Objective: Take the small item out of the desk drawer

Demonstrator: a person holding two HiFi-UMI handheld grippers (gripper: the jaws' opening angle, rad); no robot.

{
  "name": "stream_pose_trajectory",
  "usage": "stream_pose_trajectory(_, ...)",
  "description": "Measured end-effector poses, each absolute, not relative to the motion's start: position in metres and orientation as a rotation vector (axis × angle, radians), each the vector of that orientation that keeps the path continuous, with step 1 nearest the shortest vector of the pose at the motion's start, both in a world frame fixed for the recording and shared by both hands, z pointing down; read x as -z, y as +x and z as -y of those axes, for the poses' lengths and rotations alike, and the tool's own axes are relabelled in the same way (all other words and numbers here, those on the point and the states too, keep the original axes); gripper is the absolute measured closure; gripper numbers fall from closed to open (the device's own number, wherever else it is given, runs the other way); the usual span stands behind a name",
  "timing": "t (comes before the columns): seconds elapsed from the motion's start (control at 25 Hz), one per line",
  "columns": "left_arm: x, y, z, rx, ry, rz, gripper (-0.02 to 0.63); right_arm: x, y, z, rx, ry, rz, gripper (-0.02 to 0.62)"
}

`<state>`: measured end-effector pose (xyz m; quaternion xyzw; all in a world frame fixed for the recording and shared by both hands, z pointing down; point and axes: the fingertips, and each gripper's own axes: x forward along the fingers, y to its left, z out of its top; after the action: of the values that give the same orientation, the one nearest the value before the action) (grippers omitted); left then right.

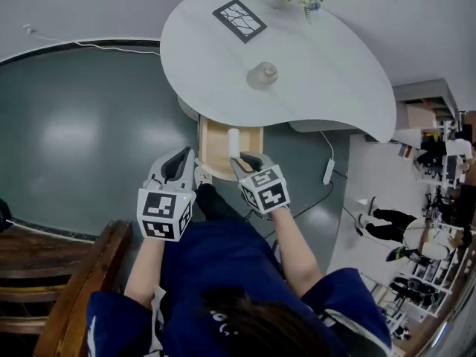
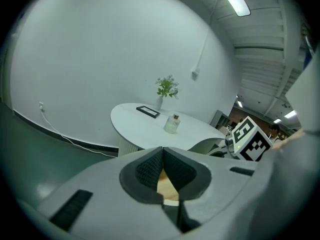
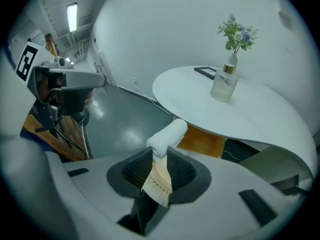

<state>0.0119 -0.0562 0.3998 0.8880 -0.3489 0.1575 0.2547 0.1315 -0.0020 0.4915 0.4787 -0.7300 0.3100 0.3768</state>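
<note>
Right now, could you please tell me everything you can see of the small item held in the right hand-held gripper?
The small item is a slim roll or tube, white and rounded at its far end, with a flatter cream-tan near part crossed by a dotted line. It looks soft, though I cannot tell the material. The right hand-held gripper is shut on the tan part. The white end sticks out past the jaws, leaning aside, over the open wooden drawer. Nothing else touches it.

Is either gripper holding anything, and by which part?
The right gripper clamps a small white tube by its flat tan end; the left gripper is shut on nothing.
</note>
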Motion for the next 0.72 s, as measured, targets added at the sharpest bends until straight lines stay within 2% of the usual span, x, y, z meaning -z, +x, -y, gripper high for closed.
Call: stream_pose_trajectory(0.72, -0.377, 0.033, 0.042, -0.403, 2.447, 0.933, 0.601, -0.406, 0.166, 0.002, -0.618, 1.600, 1.974, 0.497)
